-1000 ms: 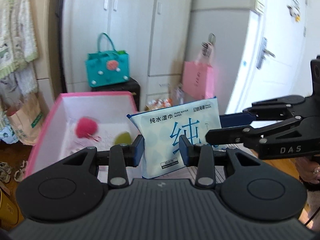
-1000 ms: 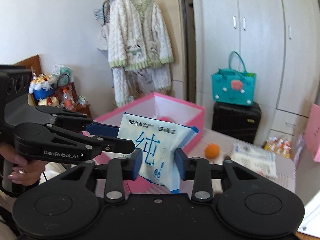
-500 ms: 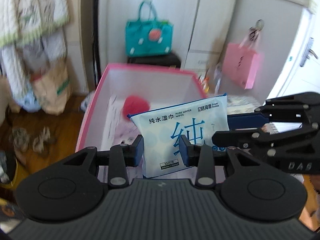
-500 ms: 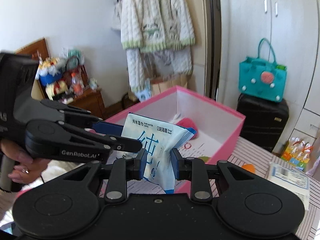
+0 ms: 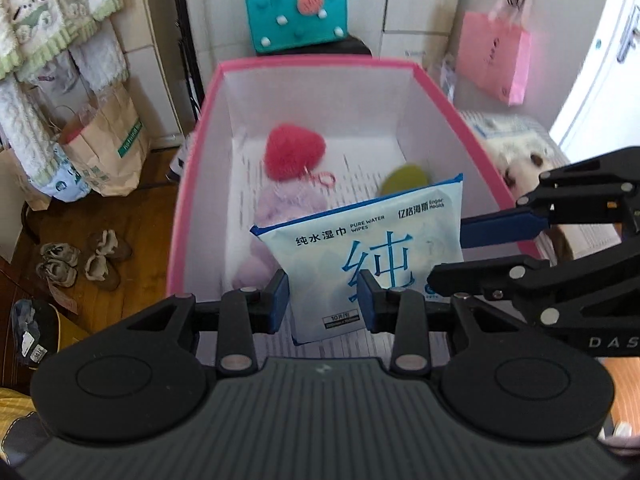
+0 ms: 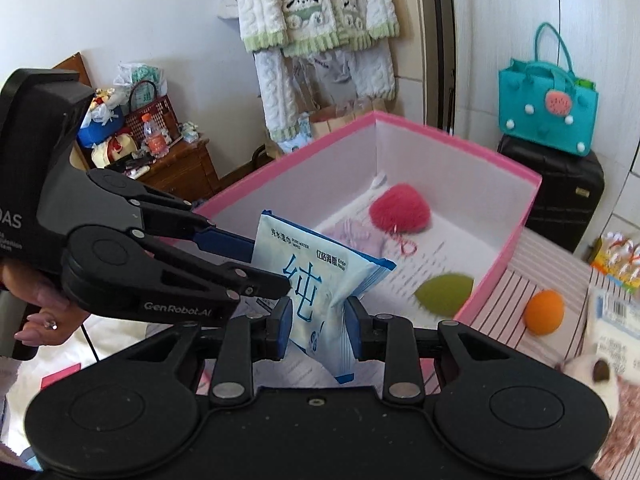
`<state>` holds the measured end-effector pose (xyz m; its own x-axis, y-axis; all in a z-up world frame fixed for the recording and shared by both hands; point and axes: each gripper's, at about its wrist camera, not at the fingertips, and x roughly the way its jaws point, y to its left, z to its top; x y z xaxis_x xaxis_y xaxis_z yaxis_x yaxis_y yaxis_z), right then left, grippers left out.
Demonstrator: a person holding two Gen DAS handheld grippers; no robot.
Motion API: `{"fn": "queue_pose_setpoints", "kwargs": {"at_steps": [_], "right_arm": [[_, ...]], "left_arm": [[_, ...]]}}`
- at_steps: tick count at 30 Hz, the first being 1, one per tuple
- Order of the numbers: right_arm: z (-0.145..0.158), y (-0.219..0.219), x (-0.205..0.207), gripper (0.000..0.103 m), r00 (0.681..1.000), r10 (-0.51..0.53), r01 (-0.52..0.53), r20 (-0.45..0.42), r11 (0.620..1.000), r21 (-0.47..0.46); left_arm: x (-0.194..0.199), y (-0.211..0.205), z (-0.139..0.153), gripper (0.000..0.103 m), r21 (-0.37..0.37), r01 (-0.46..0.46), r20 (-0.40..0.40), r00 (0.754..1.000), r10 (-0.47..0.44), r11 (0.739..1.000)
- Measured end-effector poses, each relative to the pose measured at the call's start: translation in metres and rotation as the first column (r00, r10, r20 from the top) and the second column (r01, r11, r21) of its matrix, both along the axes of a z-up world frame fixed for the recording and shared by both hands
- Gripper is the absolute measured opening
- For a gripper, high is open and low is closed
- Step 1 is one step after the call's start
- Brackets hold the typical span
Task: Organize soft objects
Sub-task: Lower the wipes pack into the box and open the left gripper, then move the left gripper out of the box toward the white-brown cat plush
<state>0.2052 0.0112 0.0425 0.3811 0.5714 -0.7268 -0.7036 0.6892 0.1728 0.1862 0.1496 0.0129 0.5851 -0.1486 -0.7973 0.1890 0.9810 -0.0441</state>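
Left wrist view: left gripper (image 5: 322,301) and right gripper (image 6: 316,328) both clench one wipes pack (image 5: 370,256) above the pink box (image 5: 192,184); uneven release could drop it outside.

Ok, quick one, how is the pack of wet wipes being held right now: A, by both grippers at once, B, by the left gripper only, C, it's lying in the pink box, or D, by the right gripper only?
A: the wipes pack sits clamped in the left gripper and in the right gripper, above the pink box.
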Motion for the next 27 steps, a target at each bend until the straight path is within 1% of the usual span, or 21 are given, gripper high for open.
{"fn": "queue_pose_setpoints", "kwargs": {"at_steps": [4,7,9,10,11,12,15,19,23,27], "right_arm": [[-0.003,0.0,-0.007,0.038,1.0,0.025,-0.026,-0.017,1.0,-0.013],[-0.004,0.0,-0.009,0.039,0.999,0.035,-0.035,-0.017,0.999,-0.018],[-0.005,0.0,-0.006,0.039,0.999,0.032,-0.033,-0.025,0.999,-0.03],[-0.005,-0.001,-0.004,0.038,0.999,0.035,-0.036,-0.035,0.999,-0.021],[-0.005,-0.002,-0.003,0.038,0.998,0.038,-0.038,-0.041,0.999,-0.015],[-0.004,-0.003,-0.003,0.038,0.999,0.036,-0.036,-0.041,0.999,-0.014],[-0.002,-0.004,-0.006,0.039,0.999,0.039,-0.039,-0.02,0.999,-0.014],[0.0,-0.008,-0.009,0.04,0.999,0.034,-0.034,-0.005,0.999,-0.013],[0.008,-0.016,-0.011,0.04,1.0,0.026,-0.026,-0.001,1.0,0.005],[0.022,-0.025,-0.02,0.041,0.999,0.027,-0.028,0.035,0.999,0.02]], "left_arm": [[-0.003,-0.002,-0.002,0.035,0.036,0.024,-0.013,1.0,-0.024,0.999],[-0.005,-0.003,-0.004,0.038,0.071,0.048,-0.016,0.999,-0.047,0.996],[-0.012,-0.009,-0.004,0.038,0.132,0.064,0.016,0.998,-0.067,0.989],[-0.016,-0.011,-0.003,0.038,0.157,0.068,0.04,0.996,-0.075,0.985],[-0.018,-0.013,-0.001,0.04,0.167,0.065,0.052,0.996,-0.075,0.984],[-0.019,-0.012,0.002,0.042,0.163,0.064,0.052,0.996,-0.074,0.985],[-0.019,-0.009,0.01,0.042,0.124,0.064,0.042,0.997,-0.07,0.99],[-0.021,-0.008,0.019,0.042,0.116,0.053,0.048,0.997,-0.059,0.992],[-0.025,-0.01,0.03,0.042,0.085,0.056,0.03,0.998,-0.059,0.995],[-0.036,-0.017,0.045,0.042,0.096,0.076,0.042,0.996,-0.081,0.992]]}}
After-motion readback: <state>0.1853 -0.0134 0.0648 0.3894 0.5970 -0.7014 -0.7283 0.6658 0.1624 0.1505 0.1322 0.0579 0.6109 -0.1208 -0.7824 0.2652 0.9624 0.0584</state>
